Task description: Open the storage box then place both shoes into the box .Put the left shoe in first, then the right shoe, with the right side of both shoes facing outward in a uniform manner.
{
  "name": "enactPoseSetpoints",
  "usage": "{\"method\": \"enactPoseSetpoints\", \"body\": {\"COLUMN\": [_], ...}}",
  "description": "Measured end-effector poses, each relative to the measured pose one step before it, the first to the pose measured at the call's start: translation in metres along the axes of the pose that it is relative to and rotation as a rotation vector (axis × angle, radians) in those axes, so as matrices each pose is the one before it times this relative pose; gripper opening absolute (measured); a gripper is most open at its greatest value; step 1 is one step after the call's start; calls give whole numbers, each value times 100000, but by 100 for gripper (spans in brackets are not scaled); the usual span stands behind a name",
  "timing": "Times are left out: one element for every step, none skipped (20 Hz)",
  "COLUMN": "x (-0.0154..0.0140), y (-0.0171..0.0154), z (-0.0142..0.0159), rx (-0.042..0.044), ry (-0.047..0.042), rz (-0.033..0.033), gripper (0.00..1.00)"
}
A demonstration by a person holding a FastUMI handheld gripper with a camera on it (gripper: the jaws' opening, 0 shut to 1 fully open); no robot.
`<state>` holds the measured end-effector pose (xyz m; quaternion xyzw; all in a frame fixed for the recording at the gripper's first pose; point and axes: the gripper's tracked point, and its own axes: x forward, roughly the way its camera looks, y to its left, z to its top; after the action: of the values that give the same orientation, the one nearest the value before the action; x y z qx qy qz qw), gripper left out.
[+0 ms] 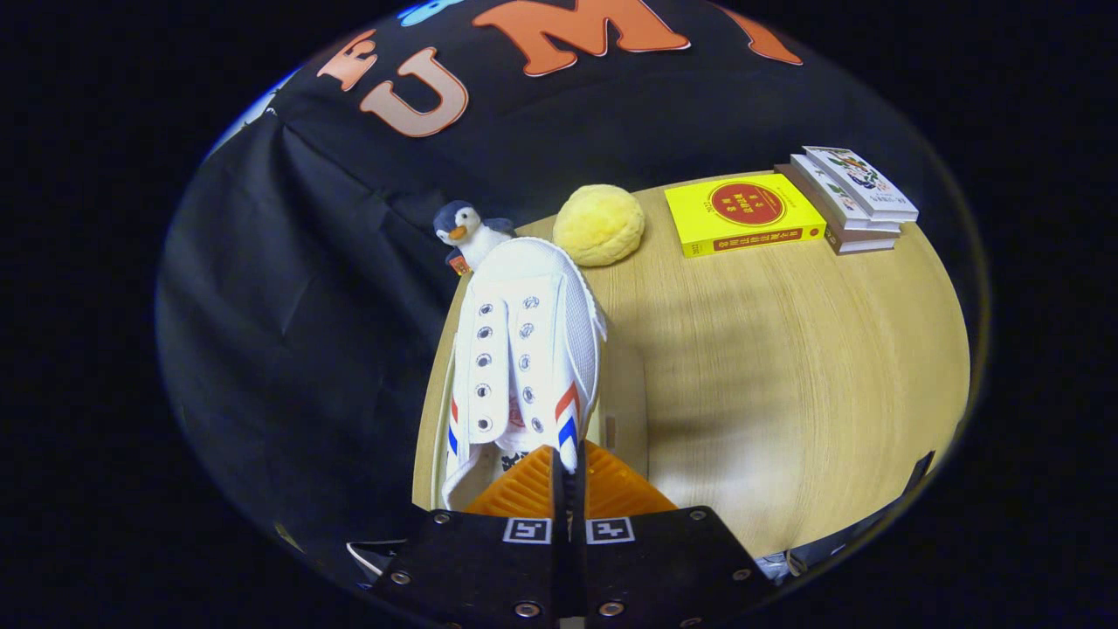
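A white canvas shoe [524, 341] with red and blue side stripes and no laces hangs off the table, toe pointing away from me toward the penguin toy. My gripper [569, 476] is shut on the shoe's heel-side collar, the two fingers pressed together on the edge of the opening. The shoe's shadow falls on the wooden table [786, 367] just to its right. The shoe's sole and far side are hidden.
A small plush penguin [467, 231] and a yellow fluffy ball [599, 224] sit at the table's far edge beyond the shoe. A yellow book [742, 212] and a stack of books [852, 196] lie at the far right. Black cloth wall stands behind and left.
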<state>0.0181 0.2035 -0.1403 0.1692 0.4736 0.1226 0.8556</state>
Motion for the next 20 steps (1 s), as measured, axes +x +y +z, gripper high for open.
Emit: {"method": "enactPoseSetpoints", "body": {"x": [490, 465, 484, 616, 415, 507, 438, 574, 758, 564, 568, 508, 267, 46, 250, -471, -863, -658, -751, -900], "y": [545, 504, 397, 325, 79, -67, -95, -83, -150, -2, 20, 59, -59, 356, 512, 526, 300, -17, -219, -262], "z": [-330, -244, -324, -398, -290, -281, -391, -370, -523, -458, -540, -353, -361, 101, 316, 362, 923, 983, 933, 1016], "rx": [-785, -458, -16, -169, -1065, -2159, -2008, -1859, -1129, -691, -688, -314, -907, -494, -521, 972, 113, -311, -357, -3], "ry": [852, 288, 833, 965, 879, 667, 592, 994, 1386, 1513, 1886, 1808, 1118, -1146, -1342, -1800, -2774, -2887, -2892, -2784], "rz": [-720, -708, -774, -1262, -1959, -3063, -3340, -2835, -2411, -1815, -1627, -1348, -1319, 162, 1518, 1719, 1444, 493, 261, 748], "gripper": [0, 0, 0, 0, 0, 0, 0, 0, 0, 0, 0, 0, 2, 4, 8, 24, 30, 45, 58, 84]}}
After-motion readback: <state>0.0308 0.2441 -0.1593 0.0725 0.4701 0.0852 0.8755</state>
